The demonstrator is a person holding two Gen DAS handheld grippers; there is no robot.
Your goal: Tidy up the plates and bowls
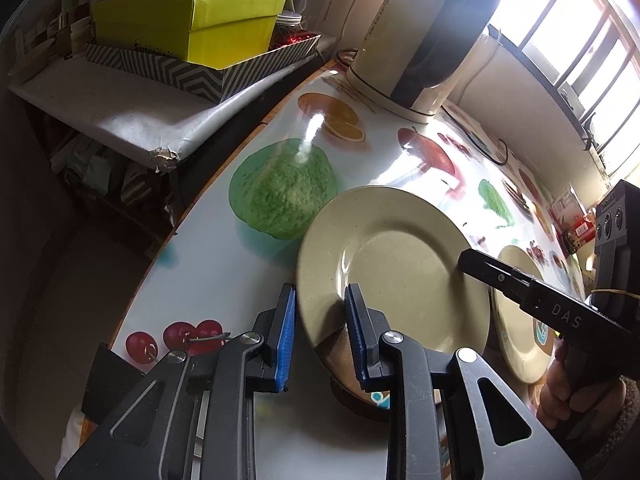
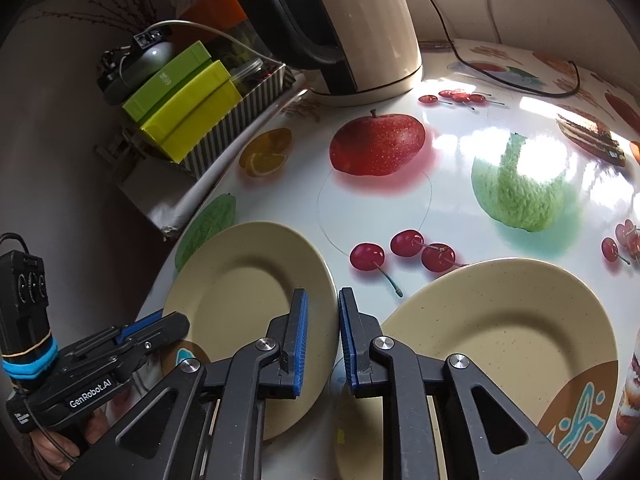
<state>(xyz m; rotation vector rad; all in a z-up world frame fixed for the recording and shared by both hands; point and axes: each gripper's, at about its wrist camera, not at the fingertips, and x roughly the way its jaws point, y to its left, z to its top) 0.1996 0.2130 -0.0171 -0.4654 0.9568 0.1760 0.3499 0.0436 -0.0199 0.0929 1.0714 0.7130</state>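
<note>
Two beige plates lie on the fruit-print table. The left plate (image 1: 394, 264) (image 2: 248, 300) has its near rim between my left gripper's (image 1: 320, 332) open blue-padded jaws. Whether the pads touch it I cannot tell. My right gripper (image 2: 323, 344) has its jaws astride the same plate's right rim with a gap; it shows in the left wrist view as a black finger (image 1: 492, 274) over the plate. The second plate (image 2: 508, 332) (image 1: 520, 316), with a brown and teal pattern, lies to the right.
A cream and black kettle (image 1: 424, 40) (image 2: 352, 24) with a cord stands at the table's back. Green boxes (image 1: 188, 20) (image 2: 184, 100) sit in a striped tray on a side shelf to the left. The table edge (image 1: 192, 216) runs along the left.
</note>
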